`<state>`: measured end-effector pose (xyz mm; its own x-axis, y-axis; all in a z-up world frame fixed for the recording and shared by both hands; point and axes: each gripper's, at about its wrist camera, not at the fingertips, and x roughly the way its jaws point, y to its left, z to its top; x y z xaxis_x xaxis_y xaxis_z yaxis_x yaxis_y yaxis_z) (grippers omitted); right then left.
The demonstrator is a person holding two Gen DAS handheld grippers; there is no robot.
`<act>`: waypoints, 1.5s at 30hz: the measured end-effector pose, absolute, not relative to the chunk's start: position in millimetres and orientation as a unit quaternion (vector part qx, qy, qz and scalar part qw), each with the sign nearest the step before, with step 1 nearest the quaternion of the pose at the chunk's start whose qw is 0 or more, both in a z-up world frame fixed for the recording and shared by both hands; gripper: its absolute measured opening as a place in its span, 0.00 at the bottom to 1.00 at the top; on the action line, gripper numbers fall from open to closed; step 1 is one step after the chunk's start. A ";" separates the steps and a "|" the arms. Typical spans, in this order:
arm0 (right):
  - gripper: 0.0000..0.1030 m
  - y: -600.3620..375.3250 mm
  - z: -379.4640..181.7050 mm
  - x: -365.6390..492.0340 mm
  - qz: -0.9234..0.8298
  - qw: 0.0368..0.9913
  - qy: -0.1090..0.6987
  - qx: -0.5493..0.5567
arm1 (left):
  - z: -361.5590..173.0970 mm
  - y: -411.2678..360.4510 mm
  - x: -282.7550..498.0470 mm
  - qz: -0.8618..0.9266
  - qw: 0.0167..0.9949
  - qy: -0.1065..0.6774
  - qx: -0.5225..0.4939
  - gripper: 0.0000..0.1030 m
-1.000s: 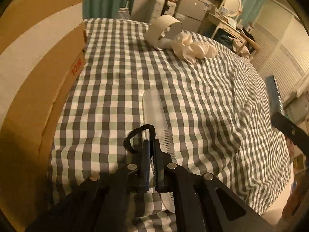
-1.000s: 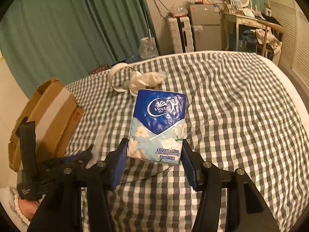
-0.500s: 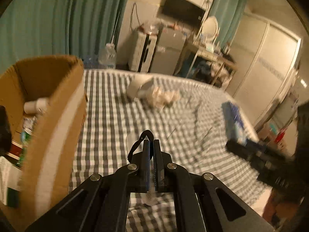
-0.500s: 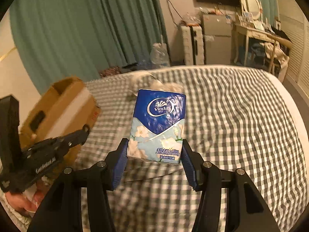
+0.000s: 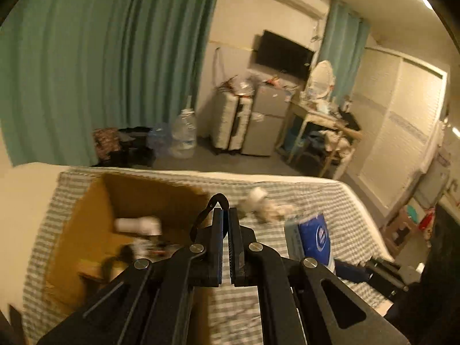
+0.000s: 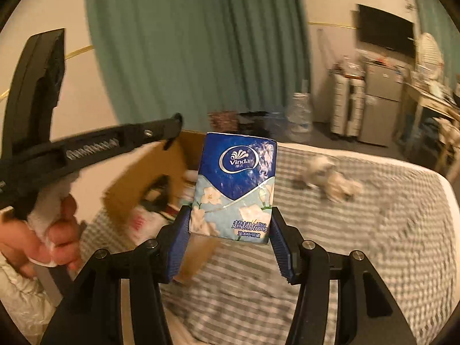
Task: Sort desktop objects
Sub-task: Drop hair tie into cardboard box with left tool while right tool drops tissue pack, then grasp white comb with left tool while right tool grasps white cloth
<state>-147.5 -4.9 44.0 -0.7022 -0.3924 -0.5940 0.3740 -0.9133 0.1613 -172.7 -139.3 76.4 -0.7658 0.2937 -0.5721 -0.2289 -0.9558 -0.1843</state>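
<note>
My left gripper [image 5: 225,212] is shut, and a thin black loop [image 5: 211,202] sticks out from between its fingertips. It hangs above the open cardboard box [image 5: 86,224] at the left of the checked bed cover. My right gripper [image 6: 230,218] is shut on a blue Vinda tissue pack [image 6: 235,181], held upright in the air near the box [image 6: 138,172]. The pack [image 5: 313,238] also shows at the right of the left wrist view. A hand [image 6: 43,230] holds the left gripper [image 6: 172,126] up at the left of the right wrist view.
The box holds a white bottle [image 5: 138,225] and several other items. A white tape roll with a crumpled ribbon [image 5: 267,204] lies further back on the bed cover [image 6: 388,230]. Beyond the bed are a water jug [image 5: 184,132], a suitcase, a small fridge and a desk.
Both grippers rose off the bed. The left one lifted the black loop away from the clear comb and swung over the box. The right one carried the tissue pack towards the box.
</note>
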 end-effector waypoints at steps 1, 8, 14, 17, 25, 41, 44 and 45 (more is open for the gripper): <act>0.51 -19.0 43.8 -156.0 -0.919 0.219 -0.009 0.328 | 73.1 -151.5 -175.6 0.937 0.128 -0.052 -0.321 0.02; 0.53 -69.1 21.4 -219.6 -0.896 0.239 0.008 0.374 | 29.1 -217.4 -189.4 0.922 0.078 -0.056 -0.374 0.04; 0.78 -58.4 19.7 -230.4 -0.922 0.178 0.035 0.343 | 11.4 -240.1 -194.8 0.913 0.050 -0.070 -0.400 0.81; 0.78 -38.4 27.1 -222.3 -0.931 0.151 0.024 0.332 | 12.0 -236.8 -189.8 0.919 0.047 -0.070 -0.385 0.83; 0.83 4.9 56.9 -183.3 -0.952 0.038 0.086 0.291 | 17.8 -168.2 -171.4 0.922 0.075 -0.045 -0.376 0.90; 0.83 137.8 32.8 -148.2 -0.951 -0.046 0.030 0.305 | -29.0 3.0 -153.8 0.898 0.124 0.015 -0.421 0.97; 0.83 162.2 13.3 -153.1 -0.948 -0.049 0.003 0.315 | -54.7 24.8 -157.3 0.890 0.120 0.033 -0.439 0.97; 0.83 170.4 7.4 -154.6 -0.947 -0.050 -0.005 0.317 | -65.1 31.8 -159.9 0.886 0.117 0.040 -0.446 0.97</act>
<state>-154.6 170.4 7.4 -0.7939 0.0916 -0.6011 -0.0976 -0.9950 -0.0228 -159.9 31.8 -65.1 -0.5747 0.1724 -0.8000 -0.2429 -0.9694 -0.0344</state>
